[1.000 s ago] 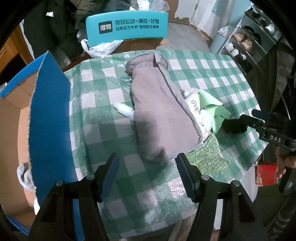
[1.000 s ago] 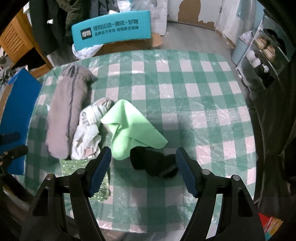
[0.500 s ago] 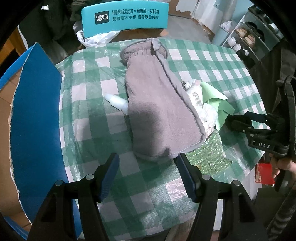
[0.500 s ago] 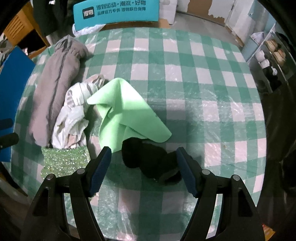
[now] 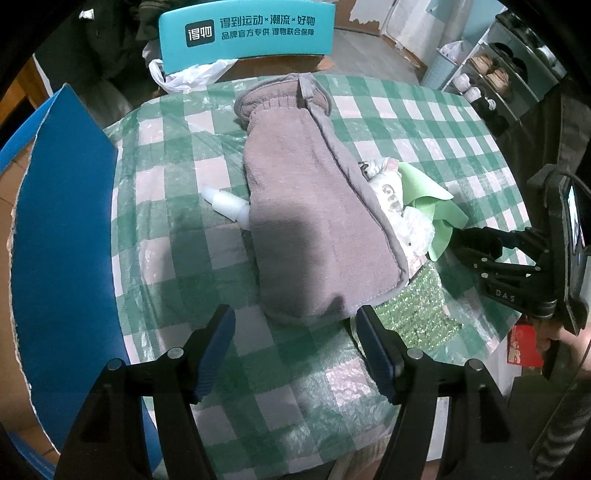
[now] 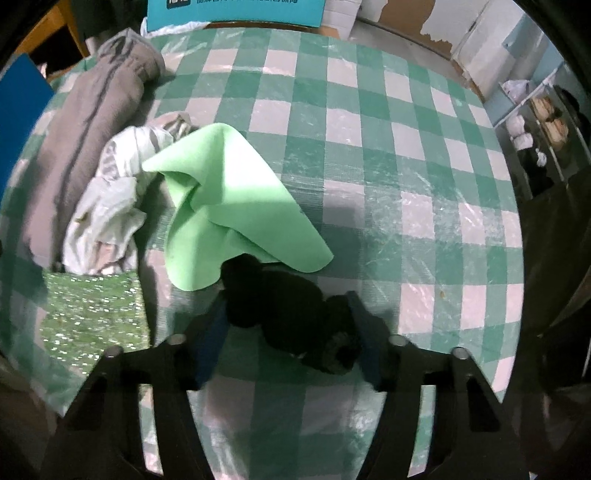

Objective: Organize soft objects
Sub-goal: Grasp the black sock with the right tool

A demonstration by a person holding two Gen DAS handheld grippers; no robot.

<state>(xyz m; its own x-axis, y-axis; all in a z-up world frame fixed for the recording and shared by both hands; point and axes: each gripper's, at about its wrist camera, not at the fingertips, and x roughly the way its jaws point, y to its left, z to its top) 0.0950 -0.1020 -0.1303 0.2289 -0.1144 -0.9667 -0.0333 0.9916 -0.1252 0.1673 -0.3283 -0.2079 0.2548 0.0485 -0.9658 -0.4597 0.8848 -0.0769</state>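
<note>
A long grey fleece mitt (image 5: 314, 206) lies on the green checked table (image 5: 177, 229); it also shows in the right wrist view (image 6: 85, 129). My left gripper (image 5: 295, 332) is open just before its near end. Beside it lie a crumpled white cloth (image 6: 114, 206), a light green cloth (image 6: 229, 206) and a green sequin pouch (image 6: 92, 314). A black soft bundle (image 6: 291, 317) lies between the open fingers of my right gripper (image 6: 288, 317), which the left wrist view shows at the right (image 5: 476, 251).
A blue-sided cardboard box (image 5: 62, 236) stands open at the table's left edge. A white bottle (image 5: 229, 201) sticks out from under the mitt. A teal chair back (image 5: 247, 29) is behind the table. Shoe shelves (image 5: 495, 74) stand at the far right.
Both grippers have moved forward and down. The right gripper's fingers now flank the black bundle. The left gripper has come closer to the mitt's near end.
</note>
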